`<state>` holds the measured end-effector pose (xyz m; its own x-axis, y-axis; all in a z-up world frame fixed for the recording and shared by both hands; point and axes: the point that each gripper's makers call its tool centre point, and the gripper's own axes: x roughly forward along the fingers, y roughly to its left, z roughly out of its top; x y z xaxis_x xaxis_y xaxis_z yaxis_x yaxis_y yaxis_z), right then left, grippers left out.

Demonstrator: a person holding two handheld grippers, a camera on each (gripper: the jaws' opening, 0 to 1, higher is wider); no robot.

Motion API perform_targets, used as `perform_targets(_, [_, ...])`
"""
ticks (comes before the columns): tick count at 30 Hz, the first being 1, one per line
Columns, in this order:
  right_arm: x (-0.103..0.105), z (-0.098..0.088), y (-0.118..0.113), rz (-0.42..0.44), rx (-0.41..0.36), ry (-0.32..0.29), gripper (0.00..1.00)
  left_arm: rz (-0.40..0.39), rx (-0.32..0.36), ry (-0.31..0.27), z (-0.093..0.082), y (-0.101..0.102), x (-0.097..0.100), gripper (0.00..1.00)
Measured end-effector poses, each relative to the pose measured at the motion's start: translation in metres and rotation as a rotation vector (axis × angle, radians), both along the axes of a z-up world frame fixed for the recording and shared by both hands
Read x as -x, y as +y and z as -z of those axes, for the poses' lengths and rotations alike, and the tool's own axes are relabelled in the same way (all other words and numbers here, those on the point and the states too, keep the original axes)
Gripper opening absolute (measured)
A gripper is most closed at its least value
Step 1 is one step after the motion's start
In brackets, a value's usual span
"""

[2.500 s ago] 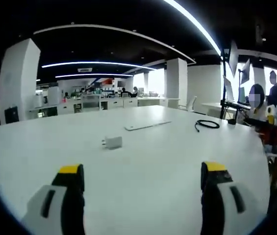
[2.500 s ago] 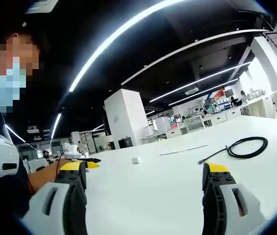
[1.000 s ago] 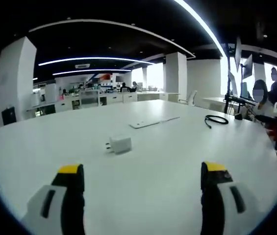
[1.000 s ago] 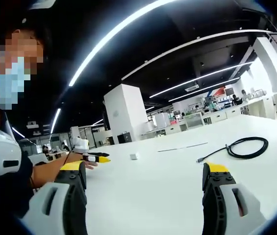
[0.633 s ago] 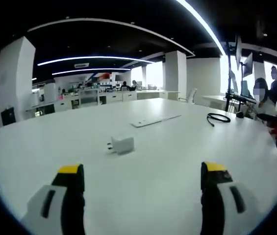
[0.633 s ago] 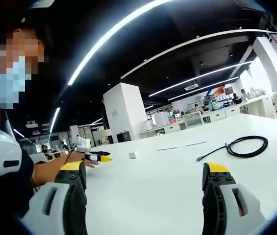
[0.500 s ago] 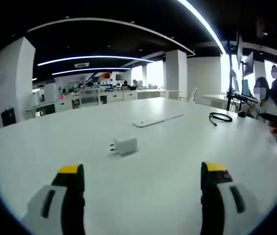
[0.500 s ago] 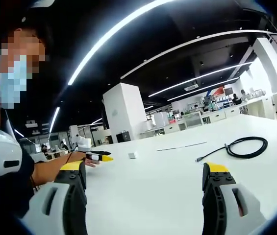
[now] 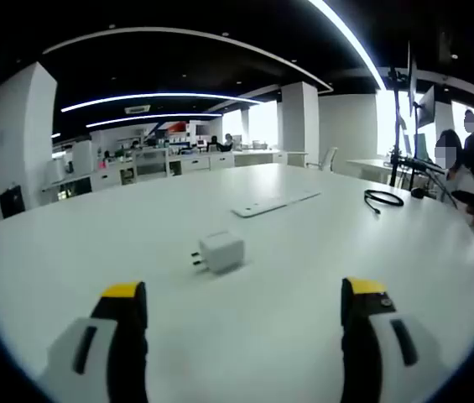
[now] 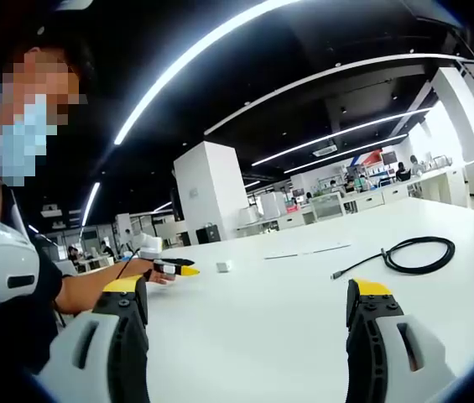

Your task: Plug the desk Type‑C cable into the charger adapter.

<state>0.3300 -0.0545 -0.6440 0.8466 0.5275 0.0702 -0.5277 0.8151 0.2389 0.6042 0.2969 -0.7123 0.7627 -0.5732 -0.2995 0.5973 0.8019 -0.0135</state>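
On the white table (image 9: pixel 304 277) the charger adapter (image 9: pixel 221 250), a small white block with two prongs pointing to the left of the left gripper view, lies ahead of the left gripper (image 9: pixel 241 306), a little toward its left finger. That gripper's fingers (image 9: pixel 125 306) stand wide apart with nothing between them, held low over the tabletop. Beyond the adapter lies a flat white strip (image 9: pixel 274 202), and farther right a coiled black Type-C cable (image 9: pixel 382 199) rests near the table's far edge. In the right gripper view the right gripper (image 10: pixel 245 302) is likewise spread open and empty, its fingers (image 10: pixel 369 302) yellow-tipped. The cable (image 10: pixel 413 253) lies ahead of the right finger, its coil at the far end and a straight tail with the plug running toward the middle of the table. The adapter (image 10: pixel 223 266) shows small and distant there, with the left gripper (image 10: pixel 174 269), held by the person's hand (image 10: pixel 140 273), just beside it. No containers stand on the table.
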Motion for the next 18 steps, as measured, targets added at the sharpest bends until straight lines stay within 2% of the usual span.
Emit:
perform_targets(4, [-0.002,0.001,0.000,0.000,0.005,0.000,1.00,-0.011,0.004,-0.006,-0.001,0.004,-0.016,0.96])
perform_targets(9, [-0.005,0.004,0.001,0.001,0.024,0.006,1.00,-0.018,0.005,-0.002,0.002,0.004,-0.026,0.98])
perform_targets(18, [-0.010,0.005,0.000,0.001,0.032,0.008,1.00,-0.016,-0.001,-0.005,0.004,0.000,-0.033,1.00])
